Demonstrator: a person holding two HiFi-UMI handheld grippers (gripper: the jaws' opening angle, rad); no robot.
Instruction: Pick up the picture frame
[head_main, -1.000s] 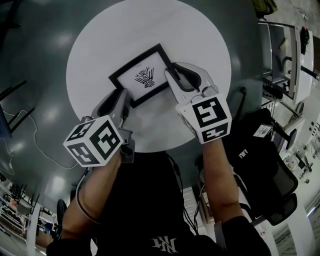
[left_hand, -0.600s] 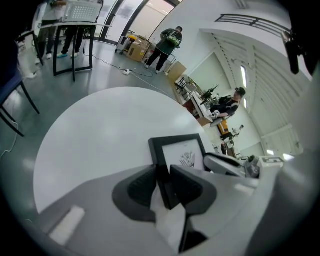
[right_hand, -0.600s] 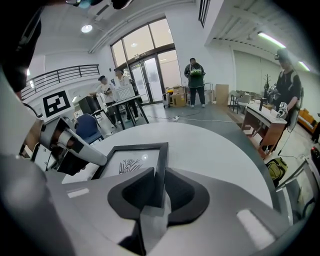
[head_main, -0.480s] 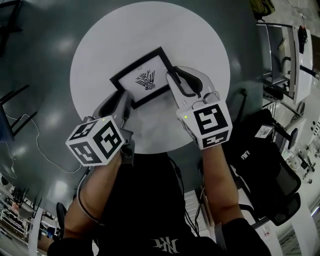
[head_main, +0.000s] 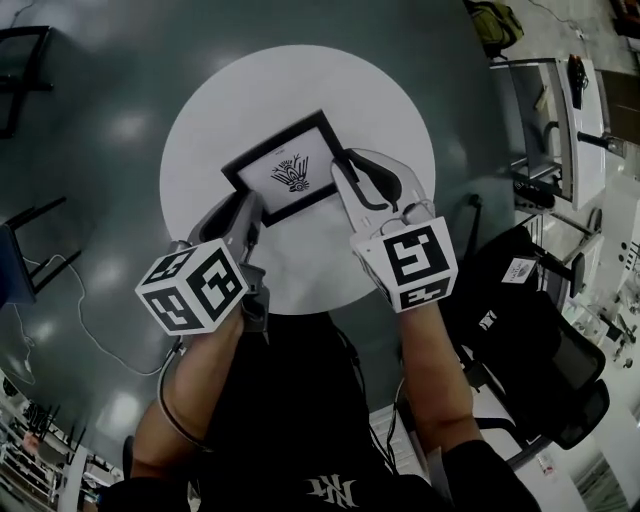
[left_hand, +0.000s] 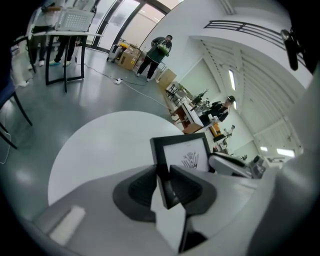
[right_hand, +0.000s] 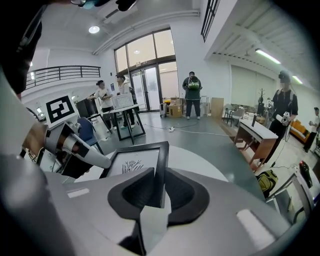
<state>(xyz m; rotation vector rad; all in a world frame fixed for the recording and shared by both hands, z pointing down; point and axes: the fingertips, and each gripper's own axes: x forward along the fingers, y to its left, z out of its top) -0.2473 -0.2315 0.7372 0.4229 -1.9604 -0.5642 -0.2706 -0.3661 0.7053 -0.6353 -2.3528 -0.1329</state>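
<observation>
My left gripper (left_hand: 163, 172) and right gripper (right_hand: 163, 175) each have fingers clamped on the black picture frame (head_main: 262, 160) holding a small drawing (head_main: 292, 172)

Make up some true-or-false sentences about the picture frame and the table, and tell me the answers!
1. The left gripper and the right gripper both hold the picture frame. True.
2. The table is square. False: it is round and white.
3. The frame is black, with a drawing inside. True.
4. The right gripper is empty. False: its fingers pinch the frame's edge.
</observation>
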